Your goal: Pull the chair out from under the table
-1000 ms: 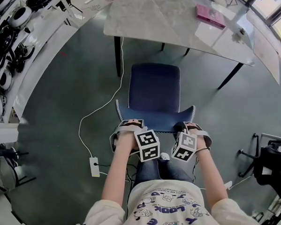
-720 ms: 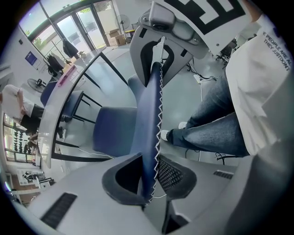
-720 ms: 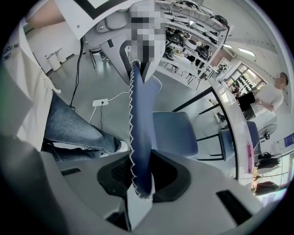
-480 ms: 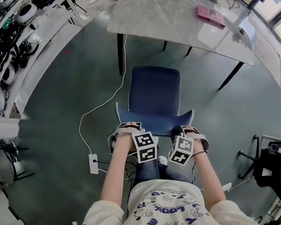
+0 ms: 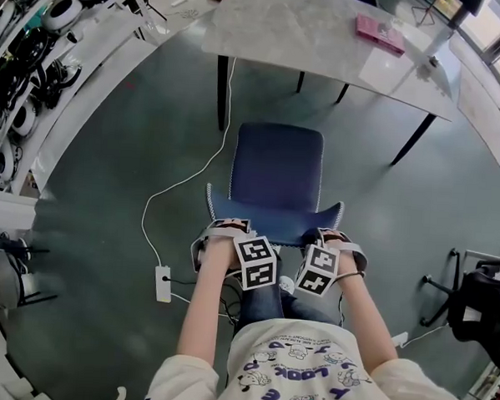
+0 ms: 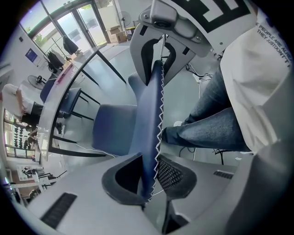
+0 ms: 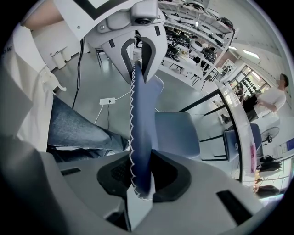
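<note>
Chair stands wholly clear, near side of the table, left gripper and right gripper both clamped on its backrest, so probably only release remains.

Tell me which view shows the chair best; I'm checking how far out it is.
Head view: the whole blue chair, seat clear of the table. Both gripper views show just its backrest edge and some seat.

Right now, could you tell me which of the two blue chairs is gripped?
The near chair: left gripper and right gripper clamp its backrest. The other chair stands untouched at the table's far side.
</note>
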A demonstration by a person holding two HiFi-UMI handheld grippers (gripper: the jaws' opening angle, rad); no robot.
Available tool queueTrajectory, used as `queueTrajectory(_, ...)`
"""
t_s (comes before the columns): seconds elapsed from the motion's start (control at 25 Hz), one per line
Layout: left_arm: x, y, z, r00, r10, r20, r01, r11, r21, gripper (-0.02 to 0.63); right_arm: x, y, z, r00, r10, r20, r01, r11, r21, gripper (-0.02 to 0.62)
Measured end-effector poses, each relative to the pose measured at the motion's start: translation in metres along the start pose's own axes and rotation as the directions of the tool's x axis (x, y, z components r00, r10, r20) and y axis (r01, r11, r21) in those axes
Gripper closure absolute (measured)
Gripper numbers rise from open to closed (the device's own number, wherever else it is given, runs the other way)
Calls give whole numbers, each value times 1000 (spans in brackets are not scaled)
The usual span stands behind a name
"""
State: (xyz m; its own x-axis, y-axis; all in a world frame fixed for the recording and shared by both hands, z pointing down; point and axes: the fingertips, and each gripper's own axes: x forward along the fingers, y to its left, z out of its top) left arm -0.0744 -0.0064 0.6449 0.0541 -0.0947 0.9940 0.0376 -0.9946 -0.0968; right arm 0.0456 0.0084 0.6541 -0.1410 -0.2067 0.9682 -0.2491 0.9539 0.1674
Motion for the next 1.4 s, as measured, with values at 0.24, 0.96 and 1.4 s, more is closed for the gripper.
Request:
queueTrajectory(0.24,-5,-18,-4,1000,6,0,-6,1000,-14,518,-6,15,1,1000,3,-1,-3,1000,-8,514)
queueTrajectory(0.96,-6,-74,2,1000,-9,-17,8,999,-36,515,-13,65,-15,1000,24,6,-24,999,-38,512)
queueTrajectory(1.4,-12,-104,0,1000,-15,-20,14,999,-42,514,-21,95,-17,999,49,3,-49,998,-37,511)
